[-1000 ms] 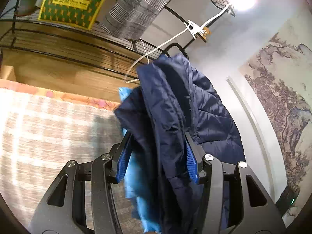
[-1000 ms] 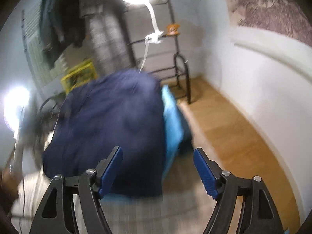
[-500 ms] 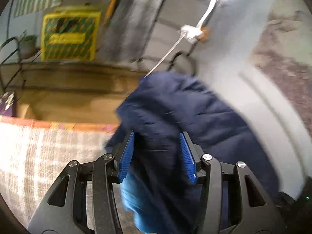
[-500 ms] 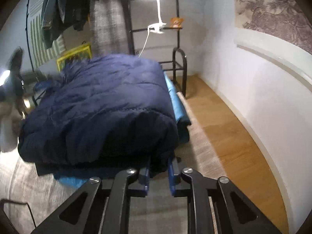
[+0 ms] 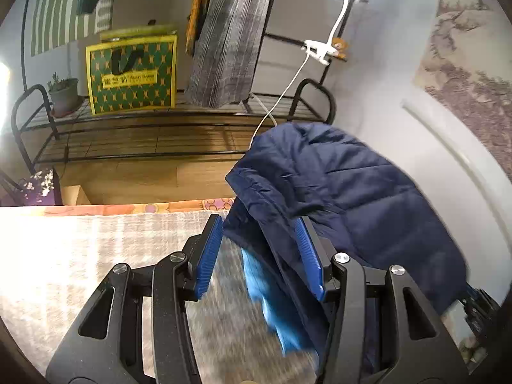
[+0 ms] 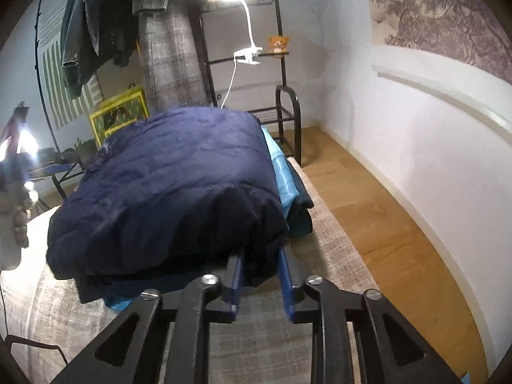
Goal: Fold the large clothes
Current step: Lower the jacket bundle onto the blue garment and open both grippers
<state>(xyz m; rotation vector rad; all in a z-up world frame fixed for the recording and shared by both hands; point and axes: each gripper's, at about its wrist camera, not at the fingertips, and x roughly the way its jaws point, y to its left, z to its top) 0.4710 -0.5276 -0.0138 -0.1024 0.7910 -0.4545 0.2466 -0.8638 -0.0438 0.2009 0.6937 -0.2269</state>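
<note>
Already the navy jacket [image 6: 172, 185] is doubled over on itself, lying on the pale plaid cloth [image 6: 326, 246] of the bench. Nearest, the right gripper [image 6: 260, 272] pinches the near dark hem, its jaws having just eased a little wider yet touching fabric on both sides. The left gripper [image 5: 259, 249] stands half open around a lifted corner with blue lining [image 5: 272, 294] showing; whether it pinches is hard to tell. I'd judge a last fold and tidying remain. Beyond stands the metal rack [image 5: 160, 134].
</note>
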